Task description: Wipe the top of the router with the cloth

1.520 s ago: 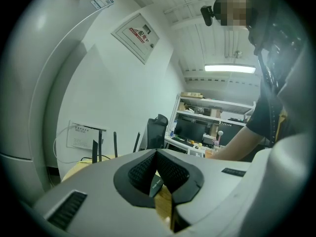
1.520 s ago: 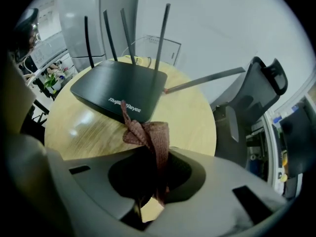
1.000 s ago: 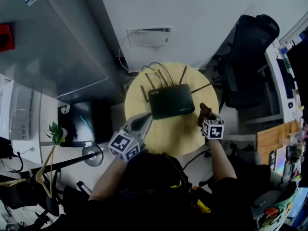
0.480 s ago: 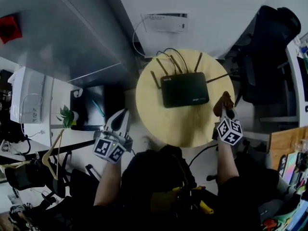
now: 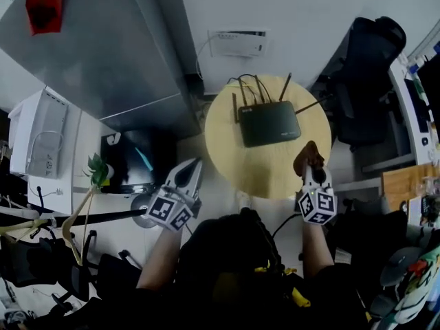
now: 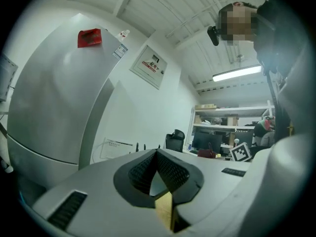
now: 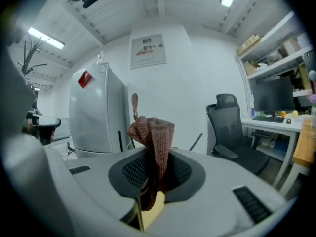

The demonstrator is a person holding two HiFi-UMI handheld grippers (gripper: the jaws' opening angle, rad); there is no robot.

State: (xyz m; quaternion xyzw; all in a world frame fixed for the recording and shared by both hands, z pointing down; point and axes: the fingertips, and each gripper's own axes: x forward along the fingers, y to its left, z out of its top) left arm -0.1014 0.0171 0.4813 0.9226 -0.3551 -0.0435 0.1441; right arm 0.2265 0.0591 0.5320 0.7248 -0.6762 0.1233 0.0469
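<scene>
- Your left gripper (image 5: pixel 190 170) has pulled back off the table (image 5: pixel 230 158), jaws pressed together on nothing.
- Your right gripper (image 5: pixel 309 165) has slipped back to the table's near rim, clamped on the cloth (image 5: pixel 306 154), which stands bunched above the jaws.
- Beyond, the router (image 5: pixel 269 123) sits mid-table, clear of the cloth. There's no wiping contact now, so the cloth looks to need carrying forward onto its top.

Router (image 5: pixel 269 124) on round table (image 5: pixel 256 174); R hand-held gripper (image 5: pixel 311 170) w/ cloth (image 5: pixel 306 155) at table edge; L hand-held gripper (image 5: pixel 193 166) off table.
</scene>
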